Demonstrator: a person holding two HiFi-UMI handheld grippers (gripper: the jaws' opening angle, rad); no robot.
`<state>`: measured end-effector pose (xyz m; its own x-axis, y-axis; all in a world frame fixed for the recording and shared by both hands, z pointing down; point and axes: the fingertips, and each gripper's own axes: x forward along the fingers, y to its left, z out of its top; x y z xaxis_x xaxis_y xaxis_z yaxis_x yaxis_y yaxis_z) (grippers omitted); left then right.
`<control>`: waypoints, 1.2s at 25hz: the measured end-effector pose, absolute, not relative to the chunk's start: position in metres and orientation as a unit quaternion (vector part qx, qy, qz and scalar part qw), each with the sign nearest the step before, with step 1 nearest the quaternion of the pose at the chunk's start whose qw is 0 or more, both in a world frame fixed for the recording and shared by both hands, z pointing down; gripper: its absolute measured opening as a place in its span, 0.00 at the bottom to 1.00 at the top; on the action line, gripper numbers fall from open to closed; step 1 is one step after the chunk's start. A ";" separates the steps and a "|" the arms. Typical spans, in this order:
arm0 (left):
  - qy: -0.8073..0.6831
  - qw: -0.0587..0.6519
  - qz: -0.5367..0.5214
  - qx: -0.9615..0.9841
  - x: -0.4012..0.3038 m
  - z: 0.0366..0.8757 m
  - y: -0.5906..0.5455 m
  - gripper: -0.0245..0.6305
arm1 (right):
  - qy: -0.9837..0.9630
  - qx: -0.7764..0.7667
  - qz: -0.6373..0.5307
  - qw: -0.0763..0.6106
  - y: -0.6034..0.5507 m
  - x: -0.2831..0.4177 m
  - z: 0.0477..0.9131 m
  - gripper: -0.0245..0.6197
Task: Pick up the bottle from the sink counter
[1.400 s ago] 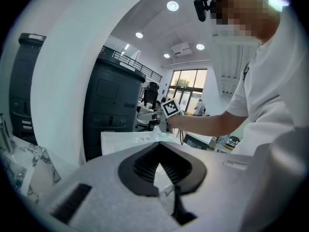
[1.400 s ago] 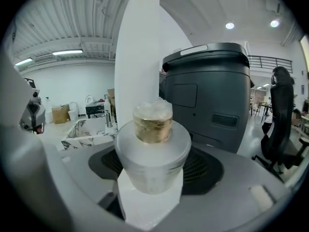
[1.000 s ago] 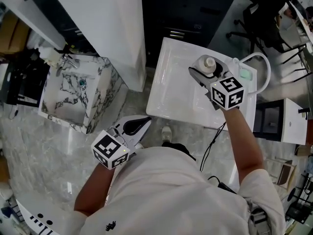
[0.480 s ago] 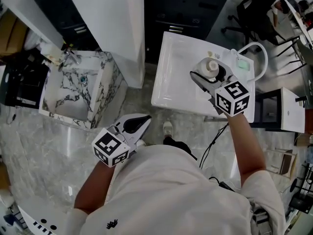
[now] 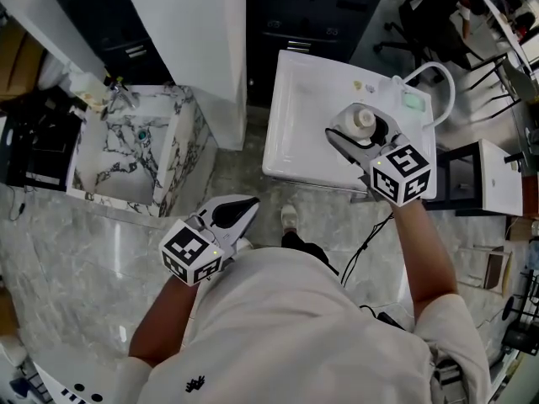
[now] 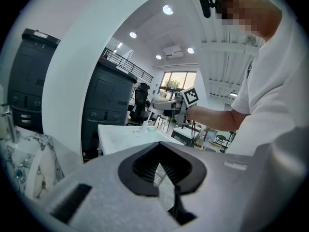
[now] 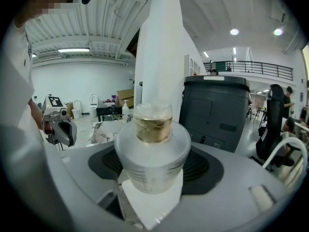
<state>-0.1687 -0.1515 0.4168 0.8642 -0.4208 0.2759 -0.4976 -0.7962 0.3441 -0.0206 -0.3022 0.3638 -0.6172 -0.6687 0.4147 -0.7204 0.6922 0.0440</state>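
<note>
A clear plastic bottle (image 5: 363,119) with a pale cap and yellowish liquid in its neck (image 7: 152,144) stands upright between the jaws of my right gripper (image 5: 358,131). The right gripper (image 7: 153,170) is shut on the bottle's body and holds it above the white sink counter (image 5: 295,133), over its right half. My left gripper (image 5: 242,210) hangs low by the person's waist, far from the bottle. Its jaws (image 6: 161,170) are together with nothing between them.
A marble basin (image 5: 173,154) with a faucet (image 5: 122,99) stands at the left. A white pillar (image 5: 194,32) and a dark cabinet (image 5: 324,7) lie beyond. A white hose (image 5: 438,78) and a green pad (image 5: 412,101) are at the counter's far right corner. Marble floor lies below.
The right gripper has drawn the bottle a little toward the near edge of the white counter. The left gripper has hardly moved.
</note>
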 end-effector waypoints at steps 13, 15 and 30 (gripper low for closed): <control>-0.247 0.205 0.089 0.943 -0.174 0.415 -0.143 0.05 | -0.897 0.388 0.060 0.203 -0.289 -0.023 0.360 0.58; -0.248 0.204 0.089 0.943 -0.175 0.414 -0.143 0.05 | -0.898 0.388 0.059 0.201 -0.289 -0.023 0.359 0.58; -0.252 0.205 0.086 0.942 -0.168 0.414 -0.141 0.05 | -0.897 0.386 0.060 0.206 -0.283 -0.014 0.360 0.58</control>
<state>-0.1681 -0.1410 0.4136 0.8584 -0.4389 0.2656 -0.5096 -0.7895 0.3421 -0.0142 -0.2829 0.3599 -0.6168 -0.6687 0.4151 -0.7178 0.6943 0.0520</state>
